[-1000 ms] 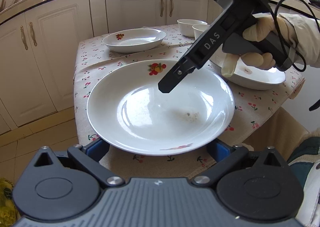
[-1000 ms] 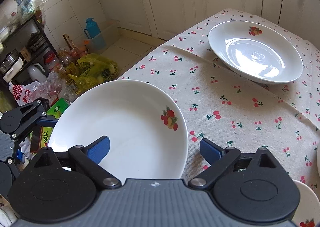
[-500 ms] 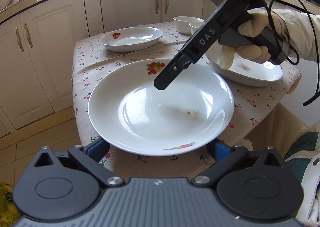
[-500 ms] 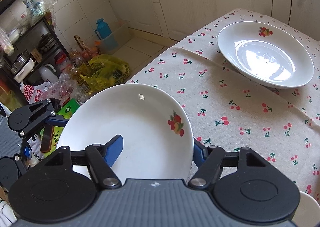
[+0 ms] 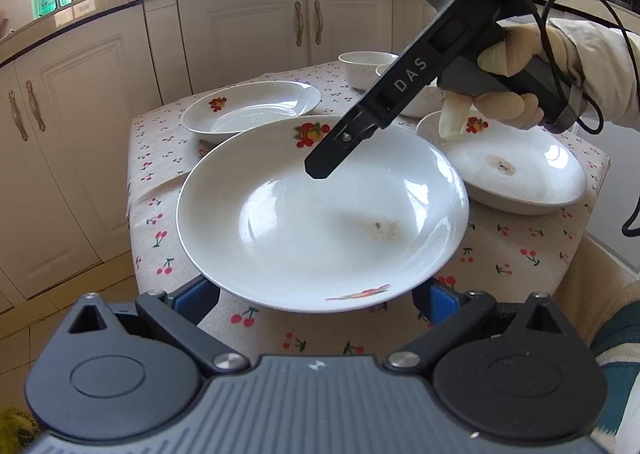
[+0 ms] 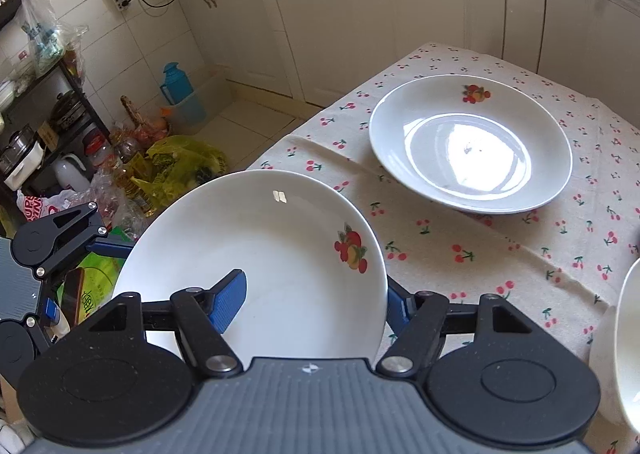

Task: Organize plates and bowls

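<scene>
A large white plate [image 5: 320,221] with a fruit motif and a brown smear hangs over the table's near corner. My right gripper [image 6: 312,306] is shut on its rim, one blue pad [image 6: 228,302] inside the dish and the other under the edge. In the left wrist view that gripper [image 5: 332,157] reaches down onto the plate's far side, held by a gloved hand [image 5: 500,93]. My left gripper [image 5: 316,294] stands open, its blue pads wide apart beneath the plate's near rim. A second fruit plate [image 6: 472,141] lies farther back on the table.
A stained plate [image 5: 516,173] lies at the right on the cherry-print tablecloth [image 5: 520,246], with white bowls [image 5: 364,67] behind it. Another white rim [image 6: 616,342] shows at the right edge of the right wrist view. Cabinets stand behind; bags and bottles [image 6: 176,169] crowd the floor.
The right gripper's jaws closed from wide apart onto the plate's rim. Both grippers and the plate shifted slightly, and the plate now sits higher against the table.
</scene>
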